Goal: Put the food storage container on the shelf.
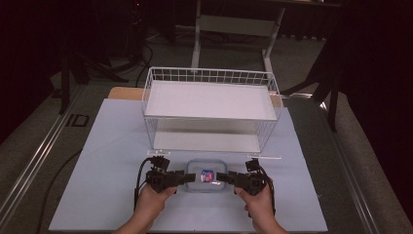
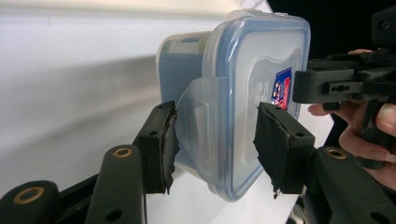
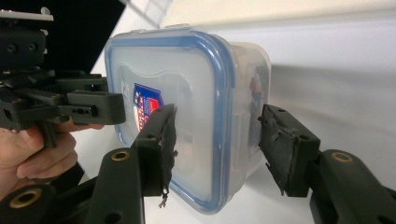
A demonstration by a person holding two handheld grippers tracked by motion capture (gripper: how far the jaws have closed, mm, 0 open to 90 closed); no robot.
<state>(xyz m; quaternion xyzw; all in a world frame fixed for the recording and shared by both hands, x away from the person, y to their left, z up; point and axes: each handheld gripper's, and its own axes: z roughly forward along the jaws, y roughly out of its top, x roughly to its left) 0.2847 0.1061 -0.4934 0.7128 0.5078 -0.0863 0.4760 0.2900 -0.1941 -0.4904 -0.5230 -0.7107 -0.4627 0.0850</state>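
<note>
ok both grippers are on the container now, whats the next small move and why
Probably lift it straight up, level. The left gripper and right gripper clamp opposite ends of the lidded container, which sits before the wire basket, whose shelf looks like the likely target.

Both forearms enter from six o'clock. The left gripper (image 1: 191,177) points toward three o'clock, its jaws clamped on a box (image 1: 208,175), one pad on top and one beneath. The right gripper (image 1: 221,178) points toward nine o'clock, its jaws pressed likewise on the box's opposite end.
</note>
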